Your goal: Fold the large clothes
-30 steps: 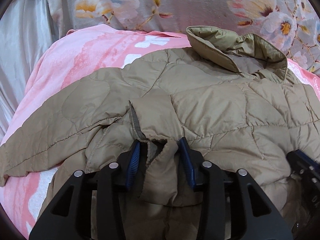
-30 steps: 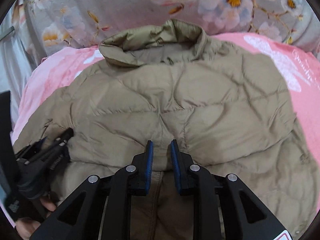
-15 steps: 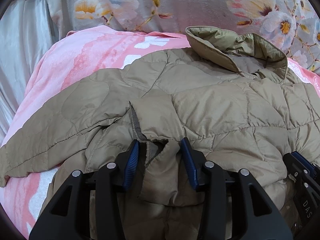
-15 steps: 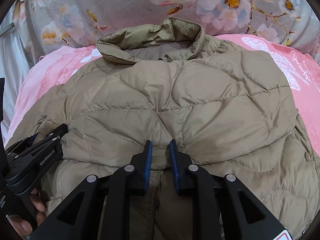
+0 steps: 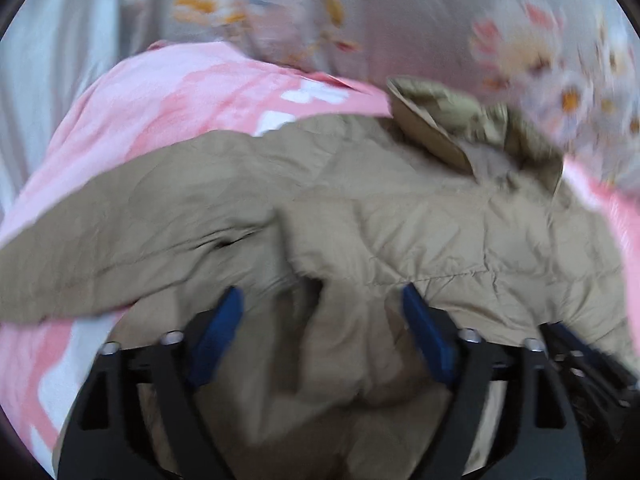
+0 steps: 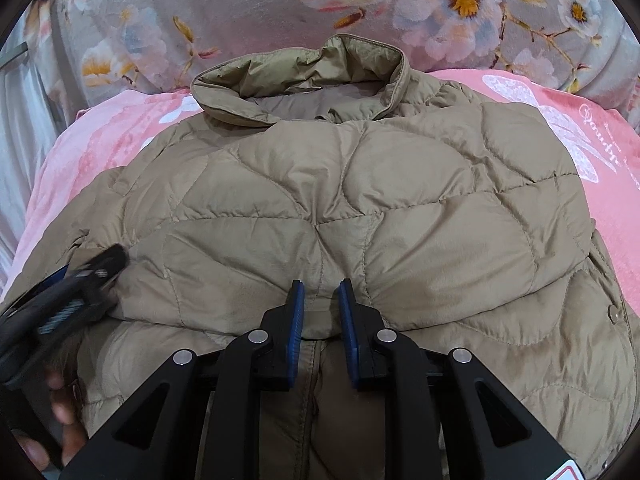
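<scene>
A tan quilted jacket [image 6: 340,208] lies on the pink bedspread [image 6: 108,148], collar [image 6: 304,88] at the far end, its lower part folded up over the body. My right gripper [image 6: 322,292] is shut on the folded edge of the jacket at its middle. In the blurred left wrist view my left gripper [image 5: 322,300] stands wide open around a bunched fold of the jacket [image 5: 400,220], and its sleeve [image 5: 100,240] spreads to the left. The left gripper also shows at the left edge of the right wrist view [image 6: 72,288].
A grey floral blanket [image 6: 260,8] lies piled behind the jacket. Pink bedspread [image 5: 180,96] shows on both sides. A pale curtain [image 5: 44,56] hangs at far left. A hand [image 6: 52,432] holds the left gripper.
My left gripper has opened wide, releasing the jacket fold, and is moving, as its view is blurred. The right gripper keeps its hold and has shifted slightly forward.
</scene>
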{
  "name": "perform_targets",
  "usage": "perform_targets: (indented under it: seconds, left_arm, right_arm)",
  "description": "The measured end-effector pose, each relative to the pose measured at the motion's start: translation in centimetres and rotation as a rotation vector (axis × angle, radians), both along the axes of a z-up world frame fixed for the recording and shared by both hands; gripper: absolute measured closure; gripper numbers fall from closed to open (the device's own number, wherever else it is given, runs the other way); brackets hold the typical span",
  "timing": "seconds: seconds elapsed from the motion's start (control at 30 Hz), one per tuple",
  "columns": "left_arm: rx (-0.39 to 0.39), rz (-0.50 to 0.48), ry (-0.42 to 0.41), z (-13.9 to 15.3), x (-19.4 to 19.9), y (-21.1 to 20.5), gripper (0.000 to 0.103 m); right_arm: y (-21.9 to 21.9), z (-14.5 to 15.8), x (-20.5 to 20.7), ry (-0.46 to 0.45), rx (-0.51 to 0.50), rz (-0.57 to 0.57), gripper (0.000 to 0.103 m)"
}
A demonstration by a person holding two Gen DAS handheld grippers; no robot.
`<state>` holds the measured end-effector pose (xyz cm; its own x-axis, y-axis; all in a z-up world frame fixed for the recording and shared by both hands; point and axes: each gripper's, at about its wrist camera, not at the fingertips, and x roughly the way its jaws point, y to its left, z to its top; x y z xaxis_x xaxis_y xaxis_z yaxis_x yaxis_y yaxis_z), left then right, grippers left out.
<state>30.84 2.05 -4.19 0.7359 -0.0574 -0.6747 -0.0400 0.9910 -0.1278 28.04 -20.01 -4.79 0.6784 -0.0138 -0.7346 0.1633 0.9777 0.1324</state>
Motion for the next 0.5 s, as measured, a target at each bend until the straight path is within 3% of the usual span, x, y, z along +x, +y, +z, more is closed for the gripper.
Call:
perform_targets:
  seconds: [0.13,0.3,0.4,0.5]
  left_arm:
    - [-0.128,0.067,-0.03,1.5,-5.3,6.4,0.006]
    - [-0.222,0.221,0.024,1.4,-9.4,17.4,0.006]
    - [-0.269,0.37,0.062,0.4,-10.8,24.8,0.006]
    - [-0.304,0.489,0.064,-0.1,-11.8,30.2,0.006]
  right_arm:
    - [-0.1,0.0,0.0,0.001,0.0,-0.002,0.086]
    - [0.1,0.3,0.0,0.004,-0.018,-0.006,0.084]
    - [1.0,1.3,-0.8,0.013,-0.101,-0.028,0.073]
    - [2.6,2.9,-3.6,-0.043,-0.129,0.019,0.058]
